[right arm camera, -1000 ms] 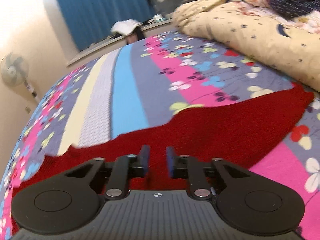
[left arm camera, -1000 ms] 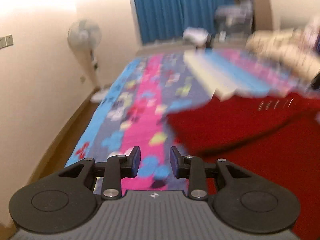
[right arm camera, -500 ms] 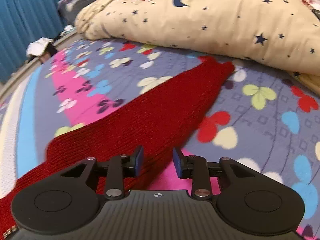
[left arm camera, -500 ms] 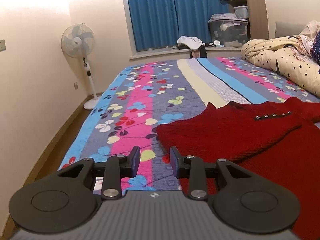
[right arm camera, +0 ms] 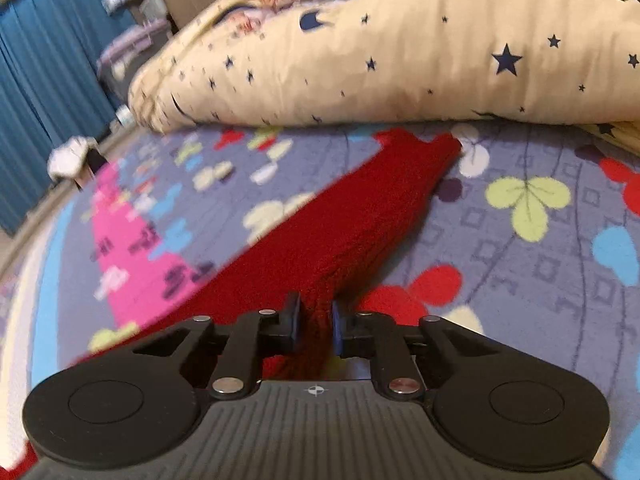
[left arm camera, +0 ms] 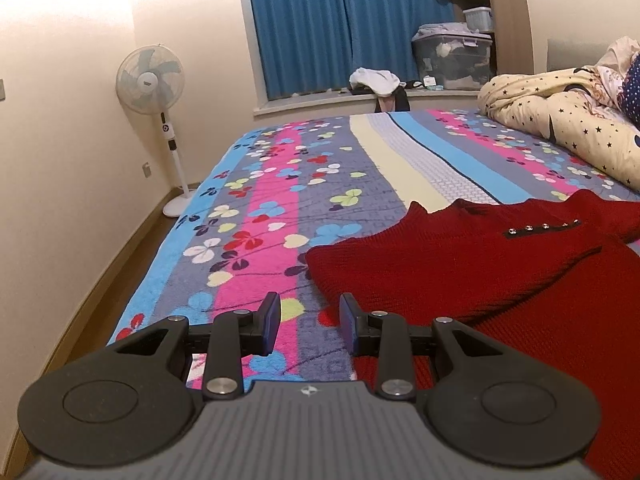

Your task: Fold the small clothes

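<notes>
Left wrist view: the left gripper (left arm camera: 308,326) hangs low over the near edge of the bed (left arm camera: 276,216), angled down a little. Its jaws stand apart with nothing between them; only the flowered cover shows in the gap. The right-hand finger (left arm camera: 349,322) sits just at the near left corner of the red sweater (left arm camera: 460,268), and whether it touches the knit I cannot tell. The sweater lies flat on the right half of the bed, with a dark strip of small studs (left arm camera: 542,227) near its far right part. Only this view shows the sweater's body and the room: a standing fan (left arm camera: 151,84) by the left wall, blue curtains (left arm camera: 340,24) over a sill, a white heap of cloth (left arm camera: 376,80) on that sill, a clear storage box (left arm camera: 454,58) beside it, and a starred quilt (left arm camera: 560,120) bunched at the far right.

Right wrist view: the right gripper (right arm camera: 314,322) points down more steeply at the bed and its jaws are closing on a sleeve (right arm camera: 360,216) of the sweater. The knit is bunched up between the pads and fills the gap. Only here does the sleeve show at full length: it runs away from the gripper to a cuff (right arm camera: 424,146) lying just short of the quilt (right arm camera: 400,52). The left side of this view is blurred; curtains (right arm camera: 44,92) show there.
</notes>
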A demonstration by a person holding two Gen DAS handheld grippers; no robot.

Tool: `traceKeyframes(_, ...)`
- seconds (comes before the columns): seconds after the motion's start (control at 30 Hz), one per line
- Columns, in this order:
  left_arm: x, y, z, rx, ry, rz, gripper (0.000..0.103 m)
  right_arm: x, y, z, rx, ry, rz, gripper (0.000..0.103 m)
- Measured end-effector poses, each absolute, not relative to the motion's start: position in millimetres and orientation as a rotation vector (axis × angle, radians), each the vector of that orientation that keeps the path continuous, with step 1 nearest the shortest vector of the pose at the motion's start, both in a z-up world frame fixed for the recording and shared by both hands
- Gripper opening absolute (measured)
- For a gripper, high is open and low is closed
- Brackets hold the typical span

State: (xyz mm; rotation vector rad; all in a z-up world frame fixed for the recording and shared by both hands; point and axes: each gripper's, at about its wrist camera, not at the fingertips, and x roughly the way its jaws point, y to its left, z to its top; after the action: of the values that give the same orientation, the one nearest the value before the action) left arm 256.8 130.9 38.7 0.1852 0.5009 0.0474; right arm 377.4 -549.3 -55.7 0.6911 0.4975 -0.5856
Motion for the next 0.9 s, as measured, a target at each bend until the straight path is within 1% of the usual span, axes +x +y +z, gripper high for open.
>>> traceKeyframes(0.1, 256.8, 130.5, 39.1, 0.186, 0.497, 0.045, 0.036, 378.8, -534.8, -29.9, 0.633, 0.413, -0.554, 0.014)
traceKeyframes(0.23, 255.2, 130.8, 40.3, 0.185, 0.490, 0.044, 0.036, 383.7, -490.5, 14.8, 0.512, 0.318, -0.407, 0.014)
traceKeyframes(0.37, 253.8, 131.8, 41.6, 0.180, 0.488, 0.047, 0.036, 374.7, -404.8, 60.6, 0.288, 0.235, -0.145, 0.014)
traceKeyframes(0.47, 253.6, 132.1, 42.0, 0.180, 0.487, 0.048, 0.036, 357.0, -316.8, 77.3, 0.055, 0.209, 0.169, 0.014)
traceKeyframes(0.53, 253.7, 132.3, 41.7, 0.180, 0.488, 0.048, 0.036, 346.7, -262.0, 69.1, -0.066, 0.281, 0.414, 0.014)
traceKeyframes(0.6, 253.6, 132.4, 42.2, 0.183, 0.489, 0.050, 0.036, 339.0, -217.7, 47.7, -0.149, 0.394, 0.584, 0.015)
traceKeyframes(0.67, 253.8, 133.2, 42.5, 0.183, 0.491, 0.055, 0.036, 330.8, -183.5, 21.2, -0.256, 0.492, 0.681, 0.017)
traceKeyframes(0.73, 253.7, 134.4, 43.4, 0.178, 0.492, 0.060, 0.036, 325.4, -165.3, 0.7, -0.337, 0.543, 0.718, 0.020)
traceKeyframes(0.83, 253.6, 136.0, 44.9, 0.172, 0.492, 0.068, 0.036, 333.3, -165.8, -0.6, -0.287, 0.589, 0.728, 0.021)
traceKeyframes(0.9, 253.8, 136.8, 45.2, 0.171, 0.492, 0.070, 0.036, 338.1, -169.4, 6.7, -0.239, 0.586, 0.711, 0.025)
